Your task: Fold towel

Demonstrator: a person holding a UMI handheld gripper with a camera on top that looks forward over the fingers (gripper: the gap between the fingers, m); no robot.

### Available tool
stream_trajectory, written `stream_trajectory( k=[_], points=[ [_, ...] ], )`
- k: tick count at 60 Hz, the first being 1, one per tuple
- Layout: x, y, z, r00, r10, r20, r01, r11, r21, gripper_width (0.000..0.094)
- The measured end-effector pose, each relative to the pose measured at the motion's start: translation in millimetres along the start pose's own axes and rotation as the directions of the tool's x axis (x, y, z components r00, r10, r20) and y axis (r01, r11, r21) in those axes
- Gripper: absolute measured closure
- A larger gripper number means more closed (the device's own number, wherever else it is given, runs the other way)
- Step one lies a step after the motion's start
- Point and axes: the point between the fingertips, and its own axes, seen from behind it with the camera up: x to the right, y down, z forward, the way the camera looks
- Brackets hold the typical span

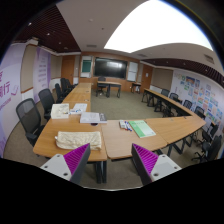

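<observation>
Towel, a pale cream folded cloth [78,139], lies on the near end of the big brown wooden table [112,142], just beyond the left finger. Black office chairs [30,118] stand beside the table. The gripper [112,163] hangs with its purple-padded fingers [144,160] apart, holding nothing.

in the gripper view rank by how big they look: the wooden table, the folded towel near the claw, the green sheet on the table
1. wooden table, by far the largest
2. folded towel
3. green sheet, though it lies farther off, so this is unsure

The claw is open and holds nothing.
</observation>
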Motion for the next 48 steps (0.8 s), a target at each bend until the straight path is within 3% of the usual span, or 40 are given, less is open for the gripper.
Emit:
stream_trajectory(
  k=[20,34,48],
  points=[
    [-29.5,78.4,2.0,0.998,0.035,0.045,-0.030,0.994,-0.108,0.0087],
    [-153.2,129.8,43.2,0.978,0.007,0.209,0.032,0.983,-0.182,0.0086],
    [-300.2,111.2,157.3,0.945,0.012,0.327,0.049,0.983,-0.177,0.0085]
  ],
)
